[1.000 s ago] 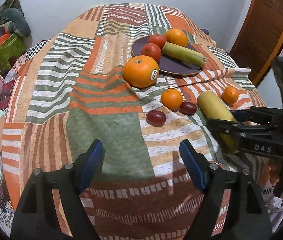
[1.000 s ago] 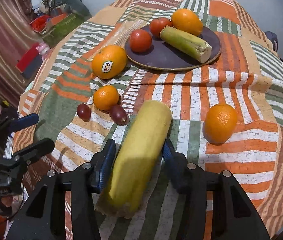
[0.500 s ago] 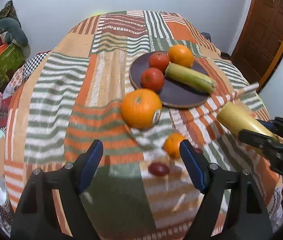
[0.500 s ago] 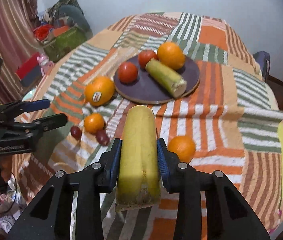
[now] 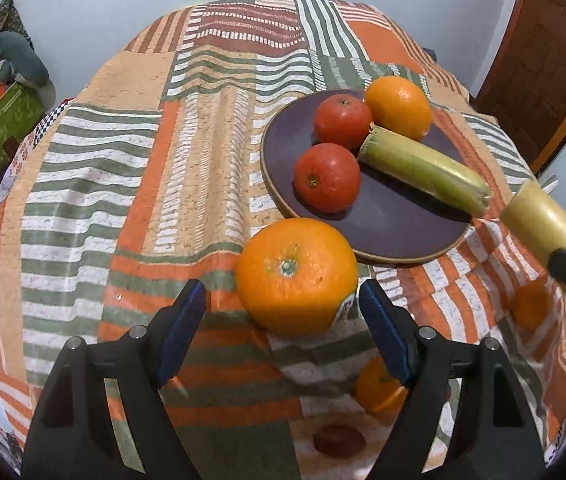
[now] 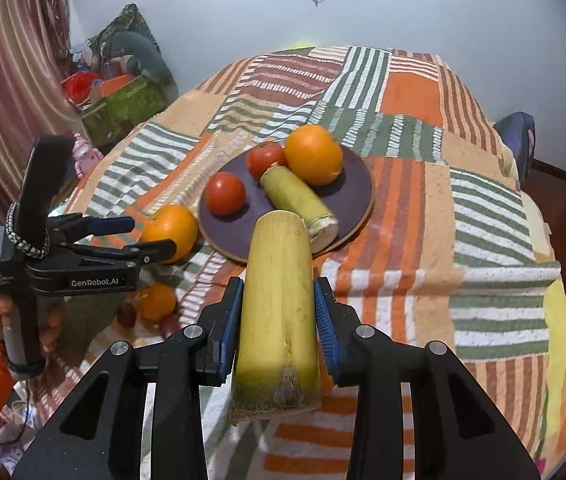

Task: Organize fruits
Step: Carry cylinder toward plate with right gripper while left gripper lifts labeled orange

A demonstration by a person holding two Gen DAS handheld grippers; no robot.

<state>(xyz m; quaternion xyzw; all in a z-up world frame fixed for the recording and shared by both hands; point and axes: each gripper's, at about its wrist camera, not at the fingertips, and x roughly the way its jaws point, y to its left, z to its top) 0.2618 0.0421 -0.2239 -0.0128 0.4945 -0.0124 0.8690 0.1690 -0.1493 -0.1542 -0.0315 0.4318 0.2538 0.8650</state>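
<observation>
My left claw [image 5: 282, 330] hangs with the big orange [image 5: 297, 276] just ahead, between its fingers but untouched. Beyond that sits the plate [image 5: 395, 236], carrying two tomatoes [image 5: 327, 178], an orange [image 5: 398, 107] behind them and a stalk [image 5: 423, 170] to their right. My right claw [image 6: 277, 330] clamps a second stalk [image 6: 277, 308]; the plate lies ahead of it, small fruits [image 6: 157, 302] down to its left.

The left tool [image 5: 282, 330] hangs open around a big orange [image 5: 297, 274] — just beside the dark plate [image 5: 383, 224].
</observation>
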